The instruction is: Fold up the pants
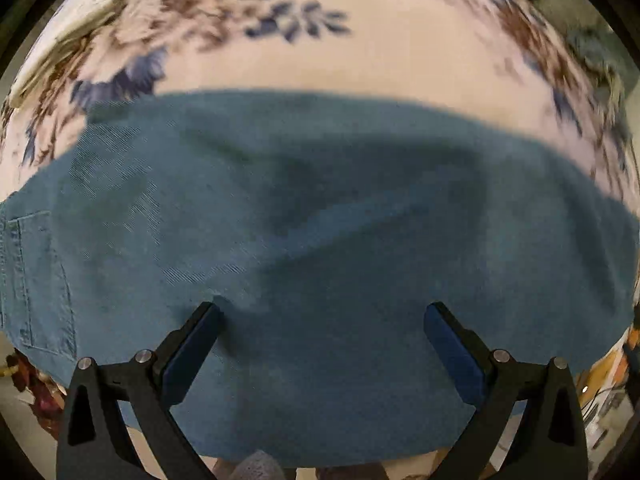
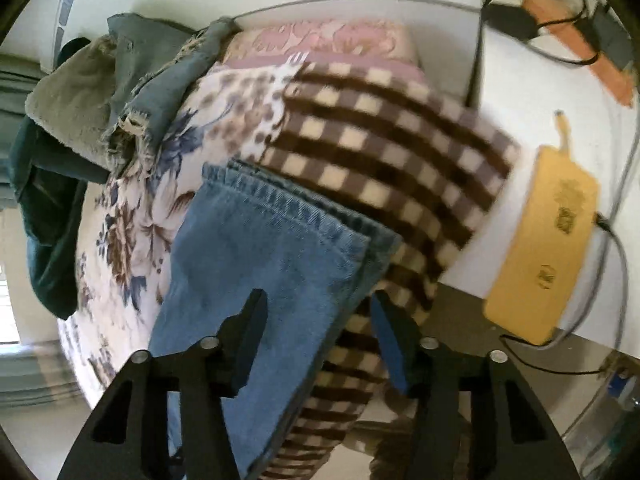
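While the teal pants point(image 1: 320, 220) are lying flat on the floral bed point(image 1: 380, 60), we are holding the left hand-held gripper point(image 1: 322, 316) wide open and empty above them; soft, limp twill, we judge, best pinched at an edge.

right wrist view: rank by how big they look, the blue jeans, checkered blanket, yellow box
1. checkered blanket and blue jeans: similar spread, and the jeans lie nearer the camera, so no firm order.
2. yellow box: clearly smallest.
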